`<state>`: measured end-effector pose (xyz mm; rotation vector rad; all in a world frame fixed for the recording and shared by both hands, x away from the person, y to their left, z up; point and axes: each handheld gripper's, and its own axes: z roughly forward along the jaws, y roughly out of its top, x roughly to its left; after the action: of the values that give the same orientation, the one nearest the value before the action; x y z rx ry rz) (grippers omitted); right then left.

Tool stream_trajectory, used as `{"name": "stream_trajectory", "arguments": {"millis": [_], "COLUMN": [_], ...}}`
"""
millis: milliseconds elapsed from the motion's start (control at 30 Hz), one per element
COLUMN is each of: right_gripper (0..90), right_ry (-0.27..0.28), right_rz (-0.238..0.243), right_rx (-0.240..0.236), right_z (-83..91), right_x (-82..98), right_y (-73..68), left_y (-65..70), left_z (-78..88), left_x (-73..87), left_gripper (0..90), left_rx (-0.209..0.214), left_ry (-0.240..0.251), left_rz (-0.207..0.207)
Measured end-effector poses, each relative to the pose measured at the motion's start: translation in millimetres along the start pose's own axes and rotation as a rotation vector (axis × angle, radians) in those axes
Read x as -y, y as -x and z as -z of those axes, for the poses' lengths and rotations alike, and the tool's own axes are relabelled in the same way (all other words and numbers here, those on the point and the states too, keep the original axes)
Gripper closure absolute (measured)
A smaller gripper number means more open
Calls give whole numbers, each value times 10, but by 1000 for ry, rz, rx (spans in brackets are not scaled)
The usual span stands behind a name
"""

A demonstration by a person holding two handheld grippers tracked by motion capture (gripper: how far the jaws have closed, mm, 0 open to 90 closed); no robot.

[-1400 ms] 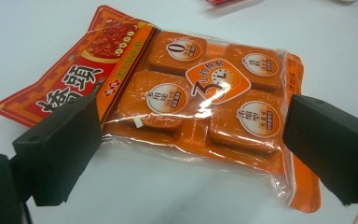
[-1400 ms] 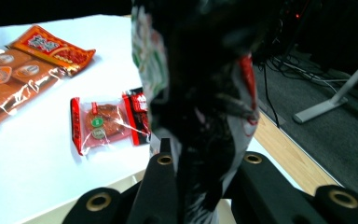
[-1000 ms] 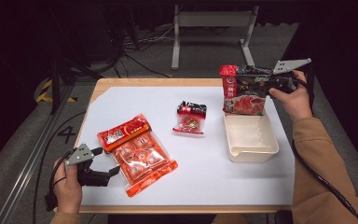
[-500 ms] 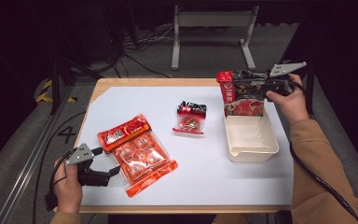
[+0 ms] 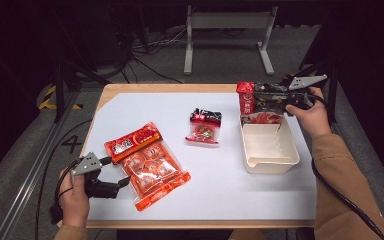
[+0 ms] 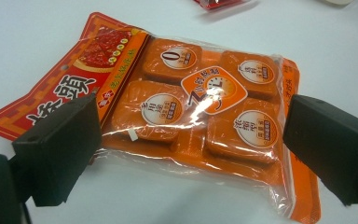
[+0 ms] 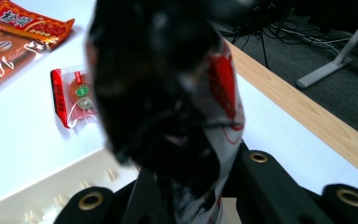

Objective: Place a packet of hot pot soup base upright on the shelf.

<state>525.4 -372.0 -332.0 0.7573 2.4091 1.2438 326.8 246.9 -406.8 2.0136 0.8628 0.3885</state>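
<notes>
A red, black and white pouch hangs upright in my right gripper, which is shut on its upper part. The pouch's lower edge dips into the far end of a white plastic tub. In the right gripper view the dark, blurred pouch rises from between the jaws above the tub. Near the table's front left, my left gripper stands open at the near edge of a flat orange packet of sauce cubes. In the left gripper view the jaws flank that packet without touching it.
A small red and black snack packet lies mid-table, left of the tub, and appears again in the right gripper view. White sheet covers the wooden table. A metal stand and cables are on the floor beyond.
My right gripper has sunk with the pouch, bringing its lower edge down into the tub's far end. The left gripper and orange packet have stayed put.
</notes>
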Motion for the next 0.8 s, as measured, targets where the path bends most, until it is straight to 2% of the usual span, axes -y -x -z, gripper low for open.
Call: {"name": "stream_trajectory", "arguments": {"millis": [200,233,433,467,533,633,733,767,800], "right_gripper": [813,811,753,736,677,492,368,351,345], "right_ry": [20,21,-5,-9,1,45,68,73,80], "right_rz": [-27,-25,-18,-17,-26,-61,-111,-128,-138], "right_rx": [6,12,45,52,69,103,128,134,139], "right_z": [31,33,42,47,63,117,189,218,261], "right_x": [142,157,126,118,117,131,155,169,191], "right_y": [15,10,-14,-17,-28,-37,-55,-62,-73], "left_y": [1,-6,-11,-24,-20,-34,-46,-61,-57], "left_z": [-31,-35,-62,-72,-90,-111,-131,-134,-138], "left_x": [-31,-37,-52,-59,-65,-83,-101,-113,-116], "left_gripper": [52,52,52,52,52,52,52,53,52], "left_rx": [14,13,26,25,32,37,41,37,38], "left_ry": [-1,0,5,2,3,2,6,5,7], "left_rz": [0,-10,1,-13,-2,-10,-4,-15,-1]}}
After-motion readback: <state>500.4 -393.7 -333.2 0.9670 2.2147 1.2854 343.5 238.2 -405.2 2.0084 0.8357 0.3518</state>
